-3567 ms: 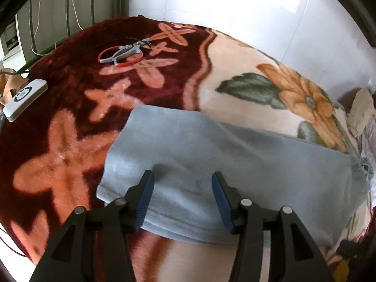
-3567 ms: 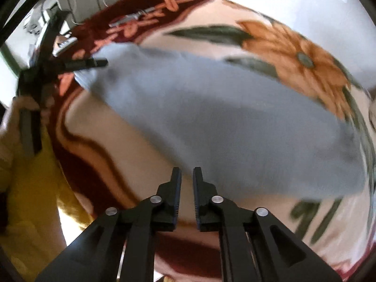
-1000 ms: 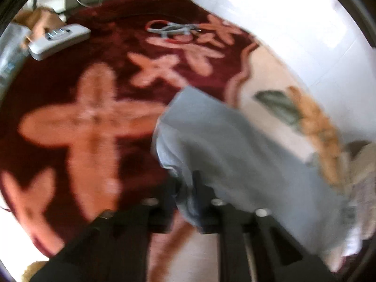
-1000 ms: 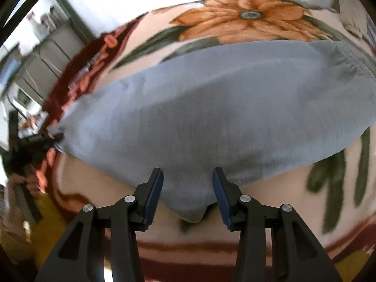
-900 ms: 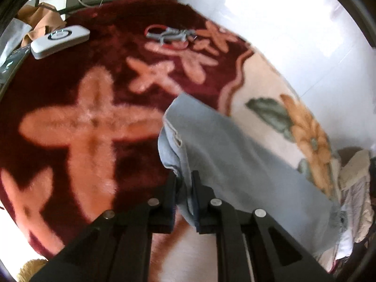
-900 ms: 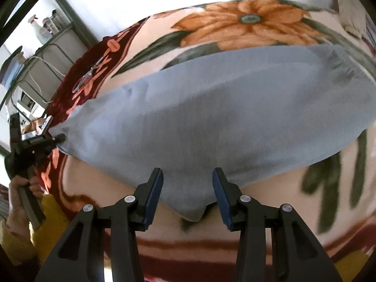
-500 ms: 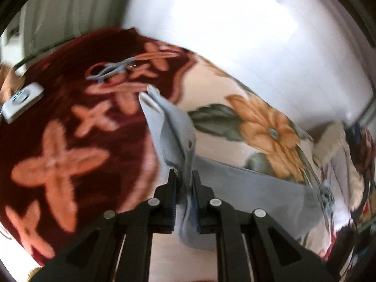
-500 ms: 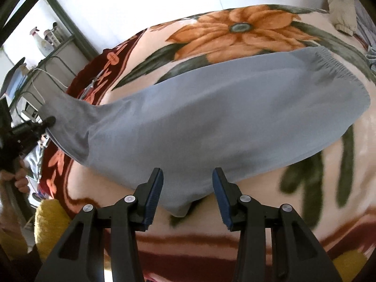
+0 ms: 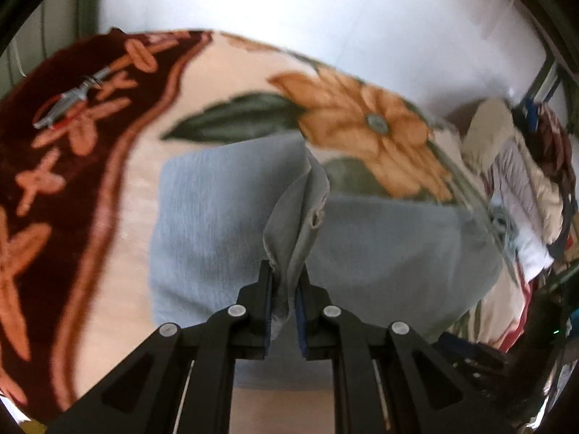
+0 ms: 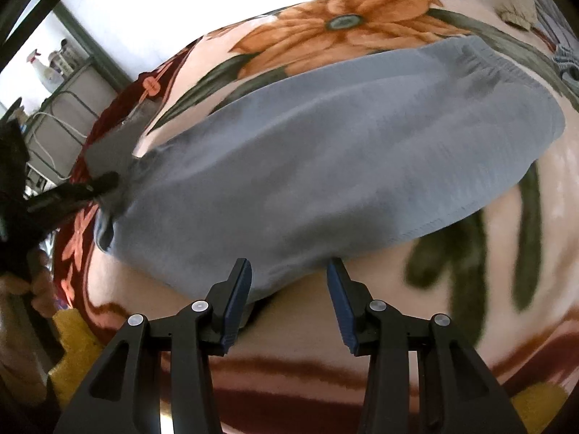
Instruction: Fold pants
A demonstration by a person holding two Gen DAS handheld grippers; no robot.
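Note:
Grey-blue pants (image 10: 343,166) lie on a flowered blanket (image 10: 499,253), waistband at the right. My left gripper (image 9: 284,289) is shut on the leg end (image 9: 304,209), lifted and carried over the rest of the pants (image 9: 213,224). In the right wrist view the left gripper (image 10: 105,182) shows at the left edge, pinching that raised cloth. My right gripper (image 10: 289,289) stands open just above the near edge of the pants; no cloth is pressed between its blue pads (image 10: 239,289).
Red-handled pliers (image 9: 68,105) lie on the dark red part of the blanket (image 9: 47,166). A pile of clothes (image 9: 521,181) sits at the right. A metal shelf with bottles (image 10: 61,83) stands at the back left. A hand and yellow sleeve (image 10: 39,300) are at the left.
My left gripper has carried the leg end up and across toward the waistband, rolling as it went, so the leg now folds over. The right gripper stays open at the near edge.

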